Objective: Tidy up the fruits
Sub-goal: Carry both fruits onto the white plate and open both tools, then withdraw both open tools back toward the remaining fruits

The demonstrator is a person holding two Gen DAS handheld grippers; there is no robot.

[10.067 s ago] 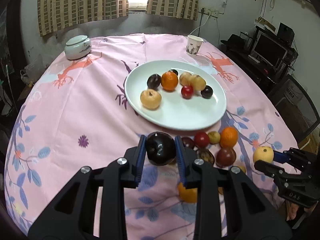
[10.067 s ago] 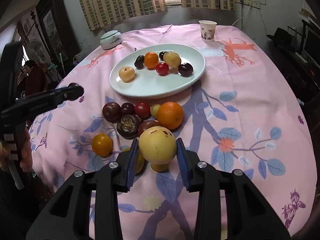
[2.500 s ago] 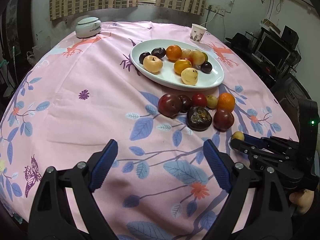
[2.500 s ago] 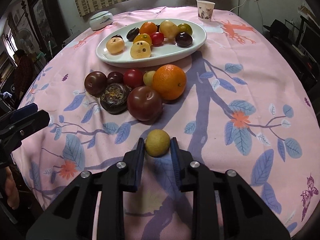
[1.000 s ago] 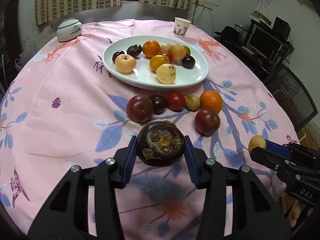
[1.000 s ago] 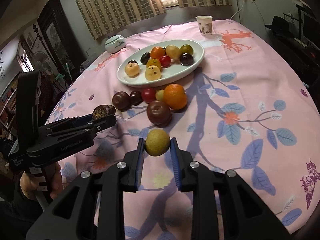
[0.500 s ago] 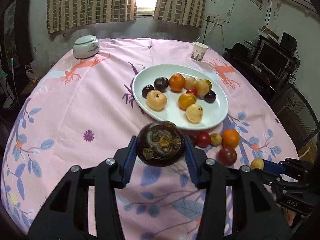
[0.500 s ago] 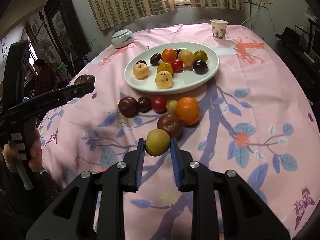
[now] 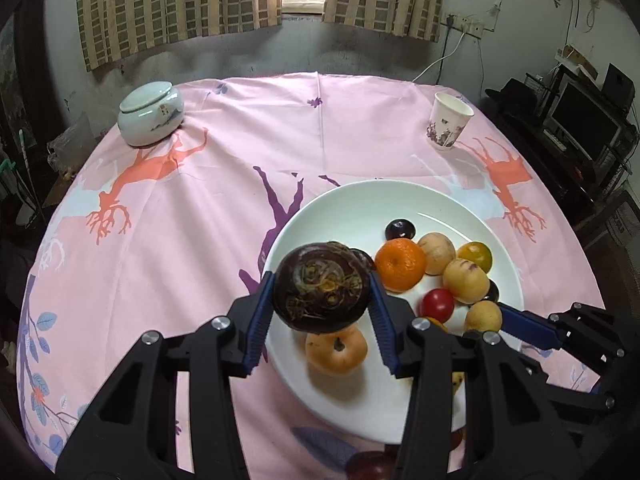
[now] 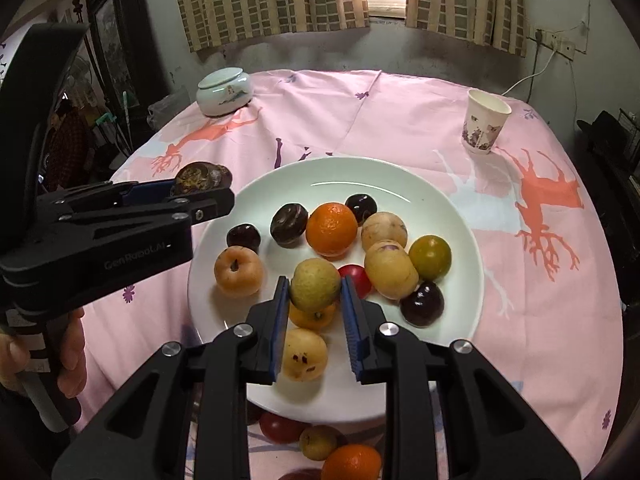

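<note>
White plate (image 10: 460, 236), directly below both loads: left gripper (image 9: 322, 302) pinching a dark wrinkled fruit (image 9: 322, 286) over its near-left rim, right gripper (image 10: 314, 292) pinching a small yellow-green fruit (image 10: 315, 285) (nearer mid-plate, above piled fruit).

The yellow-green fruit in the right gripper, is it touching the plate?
Cannot tell. The right wrist view shows the yellow-green fruit between the fingers over the plate, hiding what lies beneath.

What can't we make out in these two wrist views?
- Left wrist: fruit left on the pink cloth below the plate, hidden by the left claw and frame edge.
- Right wrist: those leftovers, partly hidden by the right claw.
- Paper cup contents: angle too low.
</note>
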